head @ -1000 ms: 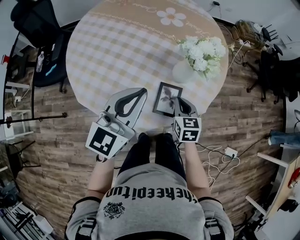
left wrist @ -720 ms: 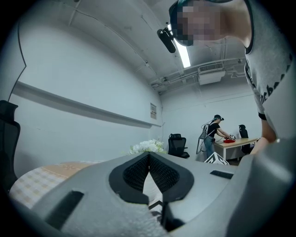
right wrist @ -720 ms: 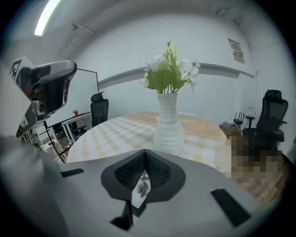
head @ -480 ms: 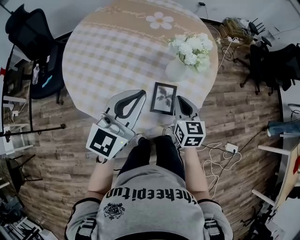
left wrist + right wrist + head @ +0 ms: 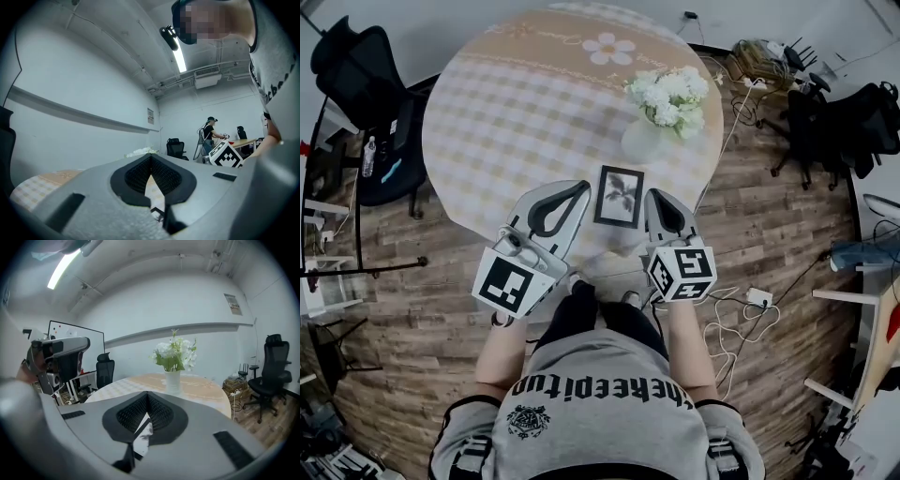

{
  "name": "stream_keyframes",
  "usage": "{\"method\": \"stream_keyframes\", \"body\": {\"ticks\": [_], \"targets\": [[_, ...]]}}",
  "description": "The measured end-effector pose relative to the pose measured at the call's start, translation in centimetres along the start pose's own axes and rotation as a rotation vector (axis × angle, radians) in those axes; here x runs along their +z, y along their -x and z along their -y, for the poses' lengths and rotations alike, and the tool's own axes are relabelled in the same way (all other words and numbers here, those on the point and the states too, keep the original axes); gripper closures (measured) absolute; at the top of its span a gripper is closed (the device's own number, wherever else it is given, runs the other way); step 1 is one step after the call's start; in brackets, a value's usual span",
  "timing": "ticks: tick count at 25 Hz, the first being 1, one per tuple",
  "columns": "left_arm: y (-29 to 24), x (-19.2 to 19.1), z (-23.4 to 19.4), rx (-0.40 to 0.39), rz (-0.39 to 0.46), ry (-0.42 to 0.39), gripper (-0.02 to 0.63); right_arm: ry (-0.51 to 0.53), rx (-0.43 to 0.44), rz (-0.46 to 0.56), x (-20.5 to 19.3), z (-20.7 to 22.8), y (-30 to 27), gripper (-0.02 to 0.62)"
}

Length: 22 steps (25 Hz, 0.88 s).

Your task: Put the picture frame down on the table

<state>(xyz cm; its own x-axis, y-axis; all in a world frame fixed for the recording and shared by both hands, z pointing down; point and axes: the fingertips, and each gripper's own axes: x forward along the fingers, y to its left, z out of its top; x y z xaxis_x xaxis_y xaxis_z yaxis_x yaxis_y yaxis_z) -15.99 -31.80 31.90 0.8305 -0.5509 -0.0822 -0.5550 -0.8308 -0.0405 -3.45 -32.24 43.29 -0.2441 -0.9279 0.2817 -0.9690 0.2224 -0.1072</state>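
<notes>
left gripper (image 5: 579, 186) and right gripper (image 5: 655, 195) side by side, fingers (image 5: 132, 414) closed, both empty

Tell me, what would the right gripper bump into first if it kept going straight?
Probably the white vase of flowers: it stands right ahead of the right gripper, though depth is unclear.

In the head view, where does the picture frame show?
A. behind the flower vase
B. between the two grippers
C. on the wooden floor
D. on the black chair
B: the picture frame shows between the left gripper and the right gripper, on the person's side of the vase.
</notes>
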Motion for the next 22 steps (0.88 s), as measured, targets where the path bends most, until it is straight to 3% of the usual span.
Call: {"method": "stream_keyframes", "body": {"ticks": [9, 15, 22], "targets": [[0.3, -0.3, 2.6, 0.047, -0.017, 0.028, 0.591, 0.029, 0.072, 0.081, 2.2, -0.1, 1.9, 0.591], [-1.1, 0.7, 6.7, 0.099, -0.009, -0.005, 0.591, 0.056, 0.132, 0.131, 3.4, 2.0, 5.5, 0.591], [-1.0, 1.4, 8.1, 0.149, -0.004, -0.031, 0.591, 0.077, 0.187, 0.163, 4.9, 1.8, 7.3, 0.59]]}}
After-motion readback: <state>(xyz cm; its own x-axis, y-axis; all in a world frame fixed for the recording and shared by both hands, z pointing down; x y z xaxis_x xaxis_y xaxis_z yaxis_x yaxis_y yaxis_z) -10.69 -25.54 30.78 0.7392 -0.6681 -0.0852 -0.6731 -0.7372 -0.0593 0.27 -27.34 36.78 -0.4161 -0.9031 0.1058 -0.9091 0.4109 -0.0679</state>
